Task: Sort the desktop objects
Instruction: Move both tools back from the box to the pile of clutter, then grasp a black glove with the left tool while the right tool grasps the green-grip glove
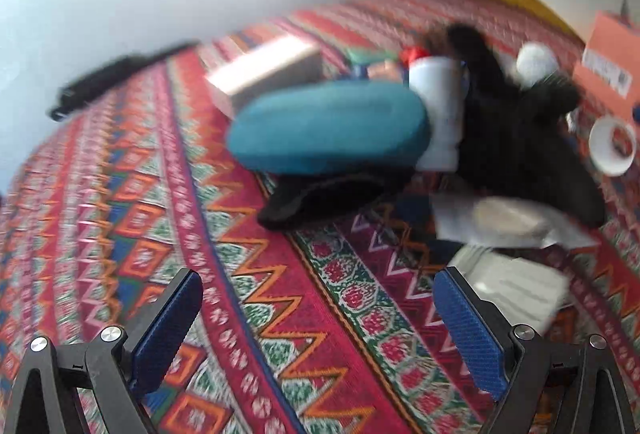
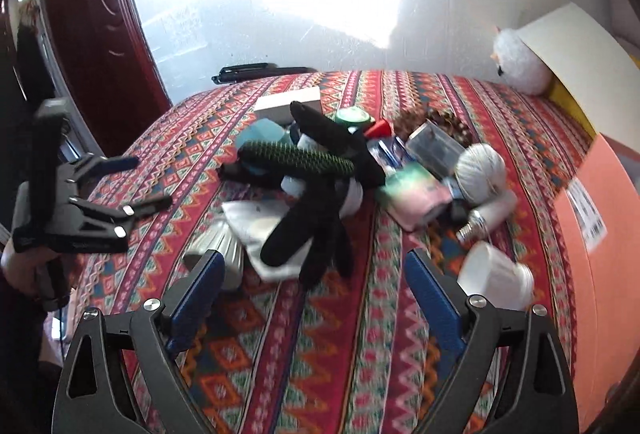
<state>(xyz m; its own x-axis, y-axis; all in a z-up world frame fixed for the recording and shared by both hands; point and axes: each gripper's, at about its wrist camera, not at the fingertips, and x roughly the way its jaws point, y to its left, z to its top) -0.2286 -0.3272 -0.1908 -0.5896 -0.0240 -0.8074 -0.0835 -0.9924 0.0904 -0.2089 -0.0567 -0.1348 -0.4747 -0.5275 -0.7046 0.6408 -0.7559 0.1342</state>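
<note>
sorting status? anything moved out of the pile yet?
Done: nothing visibly sorted. In hand: nothing; left gripper and right gripper both open, empty. Left: whole heap on the patterned tablecloth, including black glove, white yarn ball, teal oval case.

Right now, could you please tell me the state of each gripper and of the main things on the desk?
Left gripper: open, empty, above the cloth.
Right gripper: open, empty, facing the pile.
Black glove: limp, draped over the pile.
White paper cup: tipped on its side.
Light bulb: lying on its side.
White yarn ball: wound, resting among the clutter.
Black pen: lying flat at the far edge.
</note>
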